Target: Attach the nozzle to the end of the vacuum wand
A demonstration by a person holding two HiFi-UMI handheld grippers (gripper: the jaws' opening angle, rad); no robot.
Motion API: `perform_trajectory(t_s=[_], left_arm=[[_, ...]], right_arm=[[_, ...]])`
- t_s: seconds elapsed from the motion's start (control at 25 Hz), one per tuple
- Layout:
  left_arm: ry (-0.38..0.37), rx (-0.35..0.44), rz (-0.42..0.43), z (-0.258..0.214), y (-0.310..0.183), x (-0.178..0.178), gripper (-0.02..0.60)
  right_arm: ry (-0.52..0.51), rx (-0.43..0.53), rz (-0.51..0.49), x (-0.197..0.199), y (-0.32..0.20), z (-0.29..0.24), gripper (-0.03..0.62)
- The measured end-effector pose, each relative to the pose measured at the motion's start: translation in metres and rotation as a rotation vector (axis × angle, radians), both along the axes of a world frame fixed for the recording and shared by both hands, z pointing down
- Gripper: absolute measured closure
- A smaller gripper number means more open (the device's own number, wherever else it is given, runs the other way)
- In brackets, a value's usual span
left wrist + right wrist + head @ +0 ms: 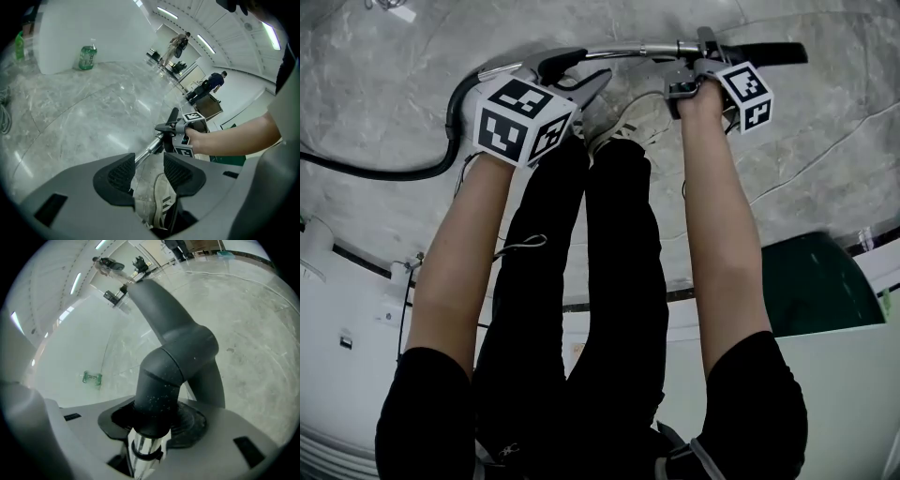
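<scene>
The vacuum wand [628,51], a single chrome tube, lies across the marble floor [384,66] just beyond the person's feet. The right gripper [150,430] is clamped on it: in the right gripper view its two pads sit on either side of the tube, right where the collar of the one dark grey nozzle [173,357] slips over the tube's end. From there the nozzle bends and tapers away from the jaws. The left gripper [147,171] stands wide with nothing pressed between its pads. Through the gap shows a pale shoe [157,201], and the wand passes just past the pad on the left of that view, close by but not gripped. In the head view this gripper hovers near the wand's other end, where one black hose [384,172] curves off to the left. Two green bottles [86,56] stand by a white wall, and two people [213,82] are well off in the background.
</scene>
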State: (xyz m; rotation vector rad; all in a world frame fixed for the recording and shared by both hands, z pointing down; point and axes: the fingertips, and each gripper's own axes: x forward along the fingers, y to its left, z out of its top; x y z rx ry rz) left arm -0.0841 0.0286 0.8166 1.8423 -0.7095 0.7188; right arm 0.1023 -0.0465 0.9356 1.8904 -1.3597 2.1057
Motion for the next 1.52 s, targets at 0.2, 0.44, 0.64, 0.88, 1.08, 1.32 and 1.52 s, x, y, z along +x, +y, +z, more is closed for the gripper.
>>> perform_trajectory(t_s=[0.2, 0.44, 0.64, 0.88, 1.08, 1.32, 1.52], left_arm=[[0.02, -0.017, 0.022, 0.0, 0.008, 0.004, 0.383], [-0.001, 0.001, 0.042, 0.01, -0.012, -0.007, 0.383], [-0.026, -0.032, 0.014, 0.016, -0.018, -0.011, 0.383], [-0.018, -0.05, -0.007, 0.018, -0.018, -0.015, 0.383], [-0.047, -0.011, -0.038, 0.01, -0.031, -0.019, 0.383], [-0.079, 0.041, -0.058, -0.013, -0.044, -0.009, 0.438], [-0.164, 0.134, -0.073, -0.06, -0.065, -0.003, 0.572]], right_arm=[[-0.108, 0.047, -0.036, -0.013, -0.004, 0.006, 0.433], [-0.113, -0.022, -0.073, -0.019, -0.014, 0.027, 0.433], [-0.097, -0.057, -0.051, -0.021, -0.022, 0.044, 0.434], [-0.094, -0.075, -0.058, -0.027, -0.025, 0.06, 0.433], [-0.018, -0.127, -0.086, -0.026, -0.016, 0.065, 0.35], [-0.002, -0.097, -0.165, -0.037, 0.008, 0.018, 0.289], [0.02, 0.025, -0.257, -0.041, 0.017, -0.092, 0.292]])
